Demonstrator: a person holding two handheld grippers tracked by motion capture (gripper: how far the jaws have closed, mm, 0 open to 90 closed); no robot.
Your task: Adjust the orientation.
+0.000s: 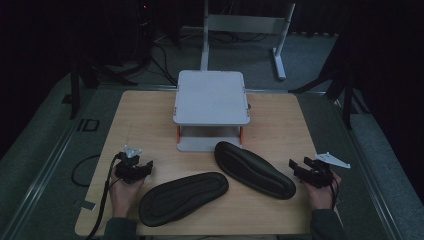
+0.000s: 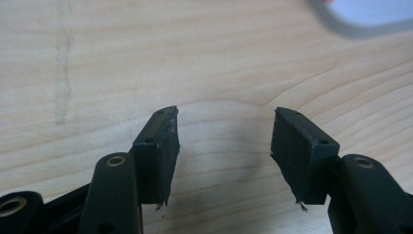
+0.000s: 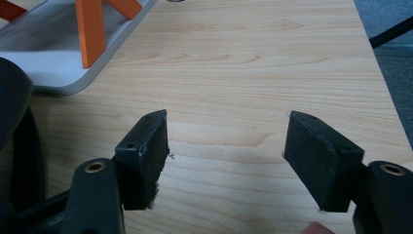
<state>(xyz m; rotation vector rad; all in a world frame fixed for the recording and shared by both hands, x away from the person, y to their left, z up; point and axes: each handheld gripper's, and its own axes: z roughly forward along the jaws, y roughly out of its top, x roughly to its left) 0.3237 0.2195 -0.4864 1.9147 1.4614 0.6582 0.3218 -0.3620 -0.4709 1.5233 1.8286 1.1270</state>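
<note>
Two dark slippers lie on the wooden table. One is near the front at left of centre, the other slants to its right. My left gripper sits left of the near slipper, open over bare wood, nothing between its jaws. My right gripper rests just right of the slanted slipper, open and holding nothing. That slipper's dark edge shows at the left of the right gripper view.
A white two-level stand with orange posts stands at the table's middle back, its base close to the slanted slipper. Its corner shows ahead of the left gripper. Cables and a metal frame lie on the floor beyond.
</note>
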